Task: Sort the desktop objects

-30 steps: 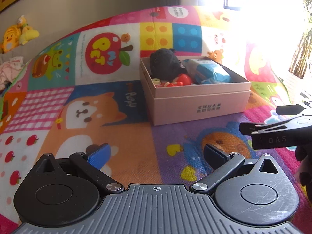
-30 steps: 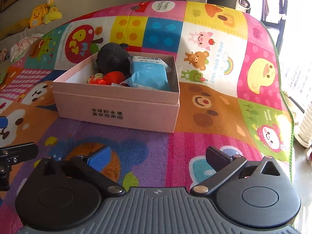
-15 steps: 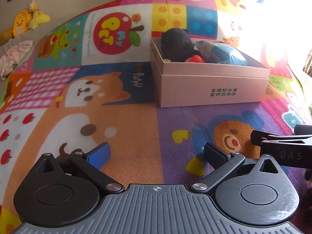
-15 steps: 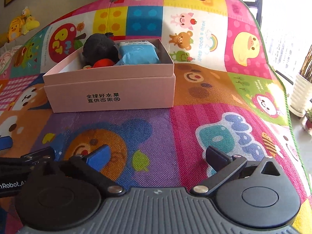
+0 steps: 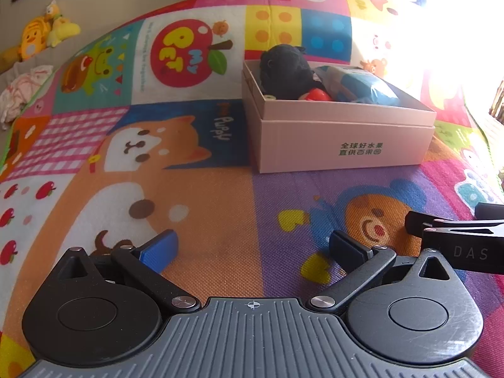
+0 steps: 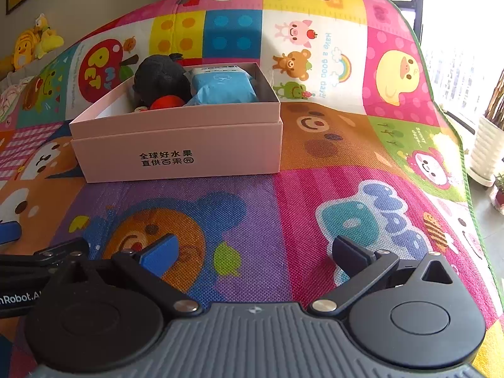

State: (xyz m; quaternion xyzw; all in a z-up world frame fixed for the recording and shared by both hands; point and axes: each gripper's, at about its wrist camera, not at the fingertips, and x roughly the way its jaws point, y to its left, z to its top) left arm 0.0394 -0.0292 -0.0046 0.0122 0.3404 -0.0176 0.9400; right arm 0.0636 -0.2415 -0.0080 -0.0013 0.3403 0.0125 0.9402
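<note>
Desktop objects all sat gathered inside the pink rectangular cardboard box (image 6: pixel 176 145), which rested on the colourful cartoon-printed play mat (image 6: pixel 315 189), its lid apparently slipped underneath as a base. Inside it, a black plush toy (image 6: pixel 159 75) filled the far left corner, a blue plastic-wrapped packet (image 6: pixel 222 89) lay along the right side, and a small red rounded toy (image 6: pixel 167 102) with a few tiny pieces I couldn't identify was tucked against the near wall. Nothing loose remained on the mat around the box, so the sorting looked to me essentially finished.

That would explain how the tools were held. The left hand-held gripper (image 5: pixel 252 245) hovered low over the mat, well short of the box, fingers spread wide with nothing between them. The right hand-held gripper (image 6: pixel 252 249) was beside it, likewise spread and empty, pointing toward the box front. Both seemed simply parked at rest.
</note>
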